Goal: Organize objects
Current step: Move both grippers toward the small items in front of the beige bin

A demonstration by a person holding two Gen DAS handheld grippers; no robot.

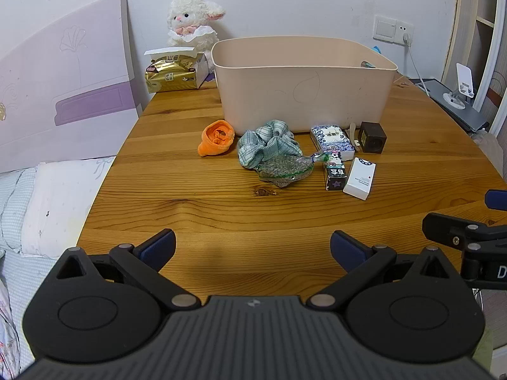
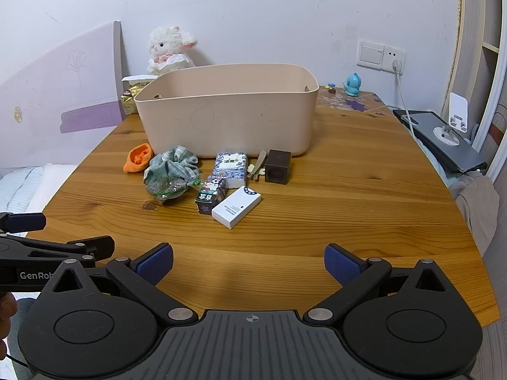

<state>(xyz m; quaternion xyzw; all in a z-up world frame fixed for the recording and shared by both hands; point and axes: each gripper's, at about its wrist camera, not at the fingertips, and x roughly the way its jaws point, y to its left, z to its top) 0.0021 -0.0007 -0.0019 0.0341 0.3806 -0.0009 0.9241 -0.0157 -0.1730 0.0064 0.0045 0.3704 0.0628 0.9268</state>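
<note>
- While both jaws stand spread and empty over the near table [image 2: 348,196] edge, the left gripper [image 1: 253,248] and right gripper [image 2: 248,262] hold nothing.
- Nearest lies a rigid white box [image 2: 236,206]; I'd pinch its long sides squarely.
- Beyond, the limp checked cloth [image 2: 172,165] needs a bunched grab.
- Farthest, the smooth beige bin [image 2: 228,110] waits, apparently the destination.

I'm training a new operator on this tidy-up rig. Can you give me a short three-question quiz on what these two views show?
1. True or false: the left gripper holds the orange cloth.
2. Which lies nearest the grippers: A white box, B dark brown cube, C green checked cloth?
3. Fill in: the loose items lie in front of the beige ____.

Key: 1 false, both grippers open and empty; 2 A; 3 bin.
</note>
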